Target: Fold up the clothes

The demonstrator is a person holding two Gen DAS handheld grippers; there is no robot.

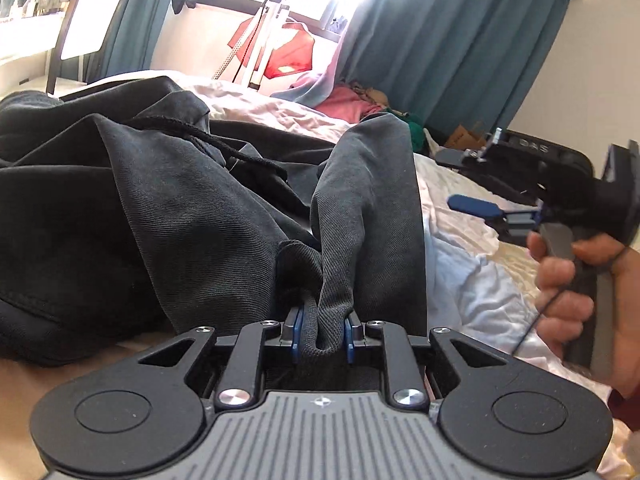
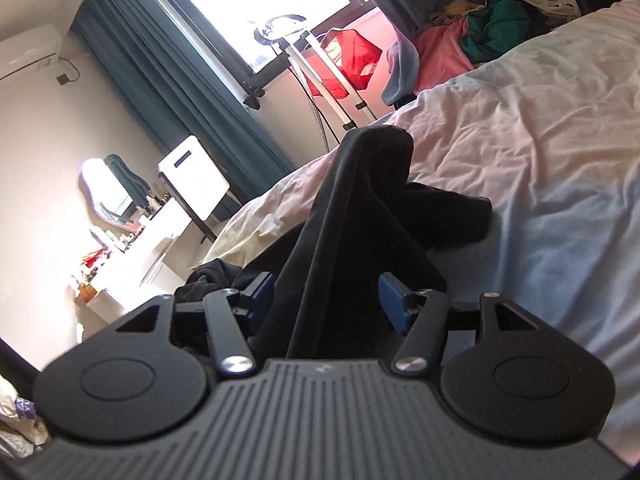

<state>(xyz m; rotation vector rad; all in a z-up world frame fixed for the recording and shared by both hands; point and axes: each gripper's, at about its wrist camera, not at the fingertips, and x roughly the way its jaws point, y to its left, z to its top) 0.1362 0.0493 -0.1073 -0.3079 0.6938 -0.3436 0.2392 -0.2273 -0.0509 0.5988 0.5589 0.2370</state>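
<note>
A dark grey garment [image 1: 160, 208] with a black drawstring [image 1: 224, 146] lies crumpled on the bed. My left gripper [image 1: 322, 336] is shut on a ribbed fold of its edge, low at the near side. A strip of the cloth rises from the jaws to a peak [image 1: 376, 128]. My right gripper [image 2: 328, 300] stands open, blue pads [image 2: 394, 306] wide apart, with the dark garment [image 2: 360, 200] running up between and beyond them. Whether the cloth touches the pads I cannot tell. In the left wrist view the right gripper [image 1: 480, 206] hovers right of the garment, held by a hand [image 1: 568, 292].
The bed [image 2: 540, 140] has a wrinkled pale sheet. A pile of pink and green clothes [image 2: 476, 36] lies at its far end. A garment steamer stand [image 2: 320, 64] with a red item is by the window. A white dresser [image 2: 136, 248] and teal curtains [image 1: 440, 40] line the walls.
</note>
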